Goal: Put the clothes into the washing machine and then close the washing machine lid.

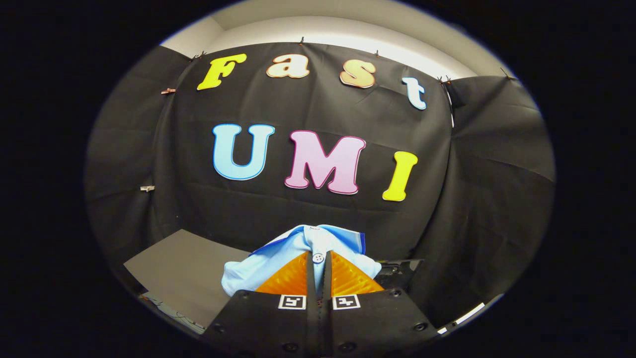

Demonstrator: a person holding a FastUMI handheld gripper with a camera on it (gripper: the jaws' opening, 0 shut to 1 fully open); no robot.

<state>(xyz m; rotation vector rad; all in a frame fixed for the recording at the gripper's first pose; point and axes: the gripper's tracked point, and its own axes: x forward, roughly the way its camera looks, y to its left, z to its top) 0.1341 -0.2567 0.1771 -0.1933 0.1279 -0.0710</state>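
A light blue shirt (278, 256) with a white button and a darker blue edge bunches up around my gripper (318, 254). Both fingers press together on its cloth near the button, so the gripper is shut on it. The shirt hangs lifted, draping over the finger tops and down to the left of them. Its lower part is hidden behind the fingers.
A dark grey flat surface (184, 273) lies below and to the left of the fingers. A dark object (400, 271) sits just right of the shirt. A thin white edge (467, 313) shows low on the right. The booth's black cloth wall stands beyond.
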